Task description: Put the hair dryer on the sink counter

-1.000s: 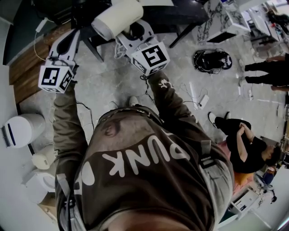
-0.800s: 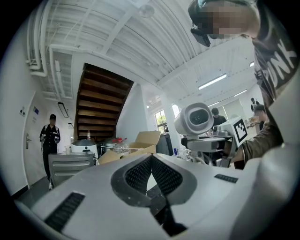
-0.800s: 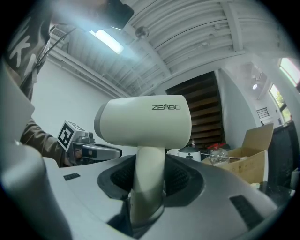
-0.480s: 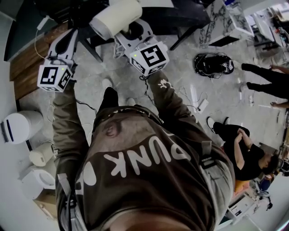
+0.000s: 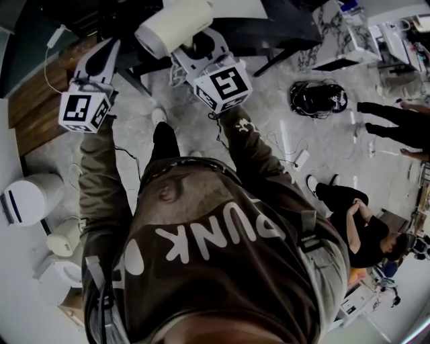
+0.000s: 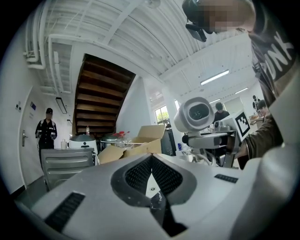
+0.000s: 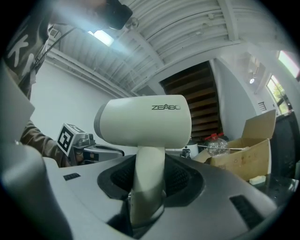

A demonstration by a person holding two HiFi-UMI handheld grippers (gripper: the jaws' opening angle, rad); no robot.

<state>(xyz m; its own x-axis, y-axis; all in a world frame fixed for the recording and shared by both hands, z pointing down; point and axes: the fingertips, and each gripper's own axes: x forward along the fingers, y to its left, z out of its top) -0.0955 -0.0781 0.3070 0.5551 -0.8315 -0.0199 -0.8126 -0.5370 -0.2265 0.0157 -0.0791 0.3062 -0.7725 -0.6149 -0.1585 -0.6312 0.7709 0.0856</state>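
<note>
A cream hair dryer (image 5: pixel 173 27) stands with its barrel above my right gripper (image 5: pixel 196 46), which is shut on its handle. In the right gripper view the handle (image 7: pixel 146 178) sits pinched between the dark pads (image 7: pixel 180 178), and the barrel (image 7: pixel 145 123) lies across the top. My left gripper (image 5: pixel 106 57) is held to the left of it at about the same height. Its jaws meet at the tip with nothing between them (image 6: pixel 151 164). The left gripper view shows the hair dryer (image 6: pixel 197 114) from its open end. No sink counter is in view.
A dark table (image 5: pixel 269 20) stands just ahead. White round appliances (image 5: pixel 27 198) sit on the floor at left. A black bag (image 5: pixel 318 97) and cables lie on the floor at right, near a seated person (image 5: pixel 356 225). An open cardboard box (image 7: pixel 243 150) and a metal chair (image 6: pixel 65 164) are nearby.
The person has stepped forward: a leg and shoe now show below the grippers. Both grippers keep their places and the hair dryer stays gripped.
</note>
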